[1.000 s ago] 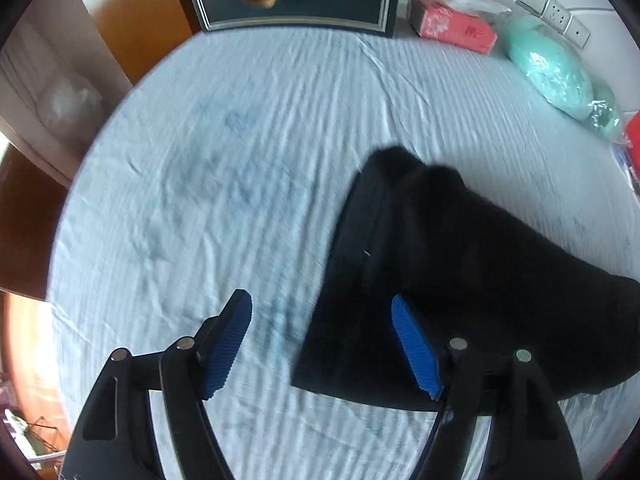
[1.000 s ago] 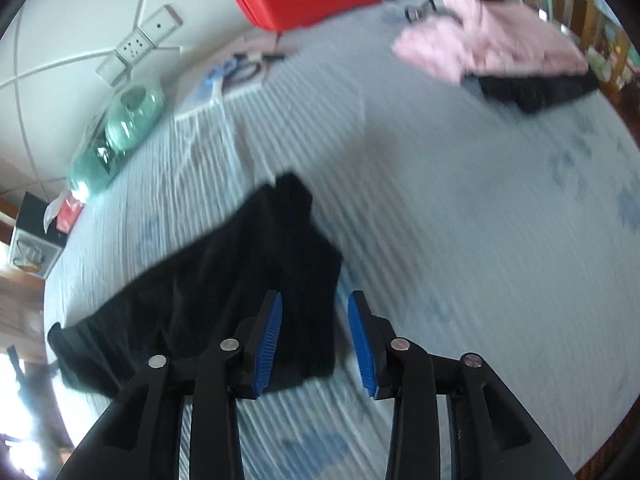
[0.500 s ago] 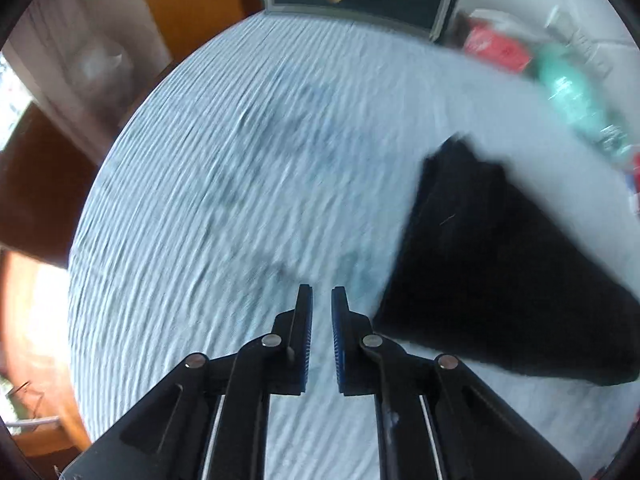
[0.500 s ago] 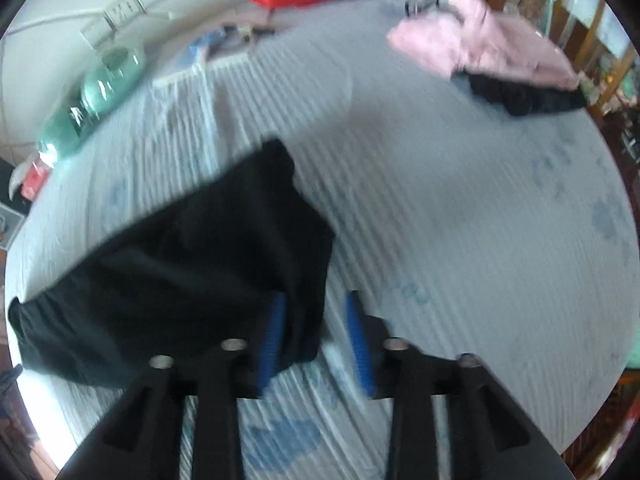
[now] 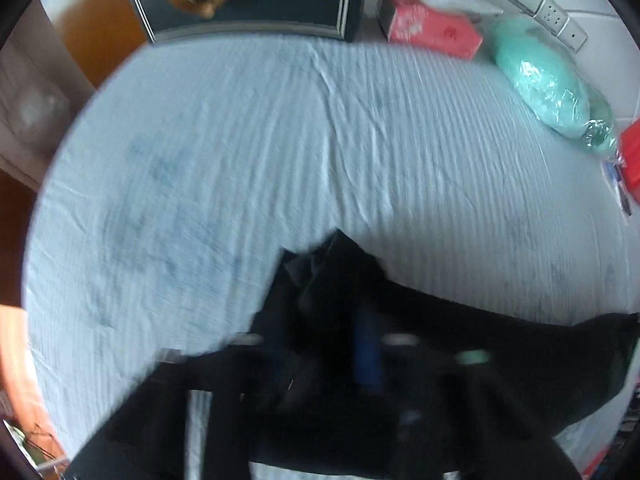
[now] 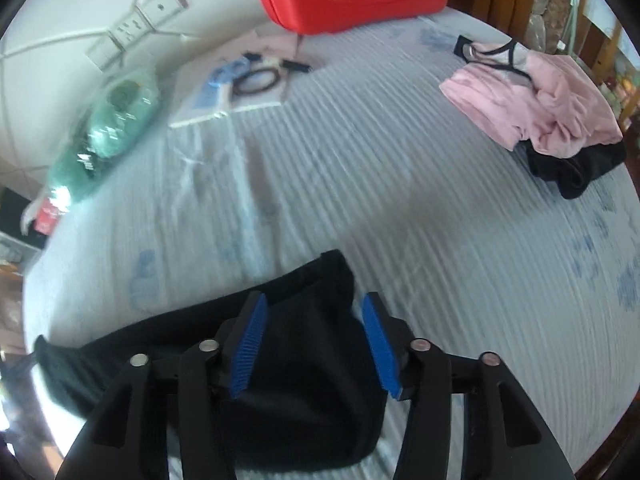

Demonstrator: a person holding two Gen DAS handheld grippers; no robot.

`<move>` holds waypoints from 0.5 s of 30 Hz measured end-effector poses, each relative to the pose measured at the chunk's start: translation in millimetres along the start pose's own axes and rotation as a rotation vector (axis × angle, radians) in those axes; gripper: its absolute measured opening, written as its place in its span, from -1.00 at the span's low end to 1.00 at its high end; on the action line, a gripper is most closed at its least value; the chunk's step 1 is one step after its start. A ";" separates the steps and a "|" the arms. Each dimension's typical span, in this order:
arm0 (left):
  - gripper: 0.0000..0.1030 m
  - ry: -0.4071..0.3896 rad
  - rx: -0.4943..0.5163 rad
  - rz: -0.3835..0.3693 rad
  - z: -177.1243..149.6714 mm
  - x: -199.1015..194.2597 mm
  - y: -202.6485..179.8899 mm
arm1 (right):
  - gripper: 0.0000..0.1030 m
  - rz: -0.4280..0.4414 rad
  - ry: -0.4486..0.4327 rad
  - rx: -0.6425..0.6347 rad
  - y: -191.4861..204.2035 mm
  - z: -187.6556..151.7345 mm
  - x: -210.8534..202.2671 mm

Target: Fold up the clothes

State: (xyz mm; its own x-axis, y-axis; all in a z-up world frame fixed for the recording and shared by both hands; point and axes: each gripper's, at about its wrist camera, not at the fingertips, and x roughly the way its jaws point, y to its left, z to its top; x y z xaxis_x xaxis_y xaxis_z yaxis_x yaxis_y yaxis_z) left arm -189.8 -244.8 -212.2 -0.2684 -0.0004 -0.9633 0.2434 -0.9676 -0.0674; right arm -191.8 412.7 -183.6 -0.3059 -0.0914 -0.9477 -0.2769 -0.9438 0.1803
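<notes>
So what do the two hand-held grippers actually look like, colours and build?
The right hand-held gripper has a matte black frame with cut-out linkage arms, round silver pivot pins, and two fingers faced with bright blue ribbed pads. The left hand-held gripper looks the same build, black with a blue pad, but it is motion-blurred. No cables, markings or sleeves show.

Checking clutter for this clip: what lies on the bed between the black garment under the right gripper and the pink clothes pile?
Nothing: between the black garment and the pink clothes pile only bare striped sheet shows, in the right wrist view.
</notes>
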 end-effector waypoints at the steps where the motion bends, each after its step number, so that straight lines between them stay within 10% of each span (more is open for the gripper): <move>1: -0.83 -0.014 -0.001 0.021 -1.1 -3.3 -1.3 | -0.86 -0.004 0.029 -0.029 2.7 -0.5 7.2; 7: -0.76 -0.094 -0.145 -0.001 7.3 -13.4 21.9 | -0.76 -0.039 -0.108 -0.058 4.3 8.0 4.0; 9: -0.51 -0.051 -0.174 -0.009 14.1 -0.1 24.6 | -0.41 -0.102 -0.081 -0.033 0.8 15.8 19.3; 12: -0.25 -0.120 -0.147 -0.015 8.3 -26.7 19.7 | -0.40 -0.087 -0.112 -0.001 -1.6 9.1 6.8; 15: 0.48 -0.244 -0.074 0.079 -8.7 -69.7 12.6 | -0.31 -0.037 -0.222 -0.008 1.7 -10.9 -30.7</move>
State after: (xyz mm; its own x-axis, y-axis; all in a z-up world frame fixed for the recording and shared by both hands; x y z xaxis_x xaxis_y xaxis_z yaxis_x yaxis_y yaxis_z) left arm -160.0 -254.8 -148.1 -0.4606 -0.1452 -0.8756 0.3378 -0.9410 -0.0216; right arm -172.9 410.4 -157.1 -0.4890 0.0144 -0.8722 -0.2844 -0.9479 0.1437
